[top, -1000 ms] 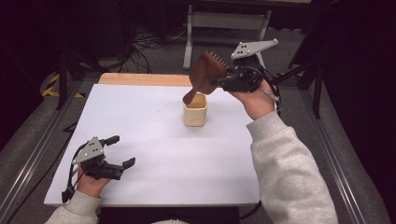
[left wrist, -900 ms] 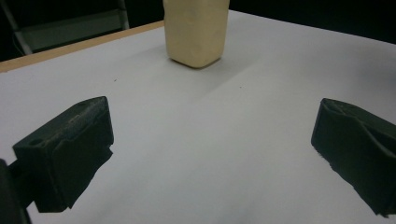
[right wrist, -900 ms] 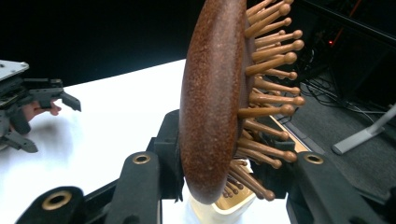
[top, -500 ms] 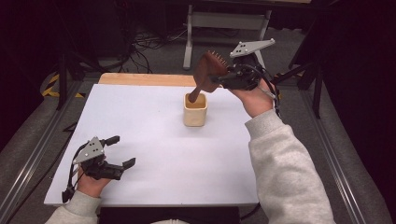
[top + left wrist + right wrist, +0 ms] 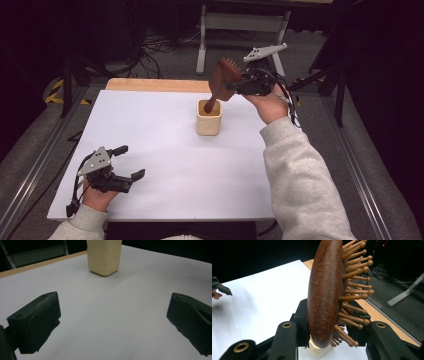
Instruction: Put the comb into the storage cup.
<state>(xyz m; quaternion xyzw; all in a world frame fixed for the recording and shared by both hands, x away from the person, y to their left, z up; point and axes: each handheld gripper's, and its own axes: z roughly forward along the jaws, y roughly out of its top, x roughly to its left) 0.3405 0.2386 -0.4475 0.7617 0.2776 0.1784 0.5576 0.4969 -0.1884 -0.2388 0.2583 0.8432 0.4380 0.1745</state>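
Note:
A brown wooden hairbrush [image 5: 223,76] with wooden pins [image 5: 354,290] is held head-up, its handle dipping into a pale square wooden cup [image 5: 209,116] near the table's far middle. My right gripper [image 5: 236,86] is shut on the brush's head [image 5: 325,292], above and right of the cup. My left gripper [image 5: 130,161] rests open at the table's near left, jaws wide apart over bare white surface. In the left gripper view the cup [image 5: 104,255] stands ahead, well beyond the fingertips [image 5: 37,320].
The white tabletop [image 5: 150,135] has a wooden strip [image 5: 155,85] along its far edge. Beyond it stand a grey metal stand [image 5: 240,25] and cables on the floor. Metal rails run along both sides of the table.
The right gripper has lowered the brush slightly toward the cup, so the handle now sits deeper in it. The left gripper has stayed put.

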